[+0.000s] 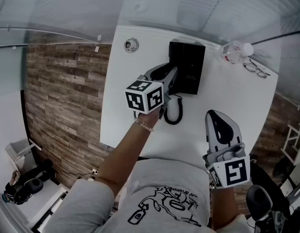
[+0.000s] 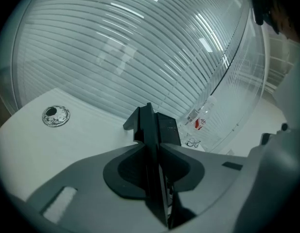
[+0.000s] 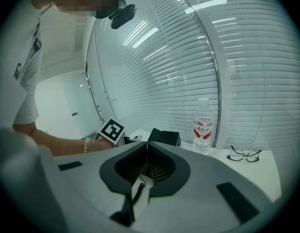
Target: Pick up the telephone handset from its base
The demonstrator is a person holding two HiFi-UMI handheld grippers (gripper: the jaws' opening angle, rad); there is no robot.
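The right gripper [image 1: 215, 120] is hovering nearest the person, over the front edge of the white worktop [image 1: 124, 125], its jaws resting together with nothing between them. Farther out, the left gripper [image 1: 171, 76] is reaching across the worktop and clamping the black telephone handset [image 2: 149, 123], which is standing edge-on between its pads. The handset is sitting at the left side of its black base [image 1: 187, 64], and the coiled cord [image 1: 175, 108] is looping down toward the person; whether the handset is resting on the base or is clear of it cannot be told. Beyond the base, a round grommet [image 1: 131, 44] is lying to the left, while a clear water bottle [image 1: 231, 52] and a pair of glasses [image 1: 256, 68] are sitting to the right, near the window blinds [image 3: 188, 57].
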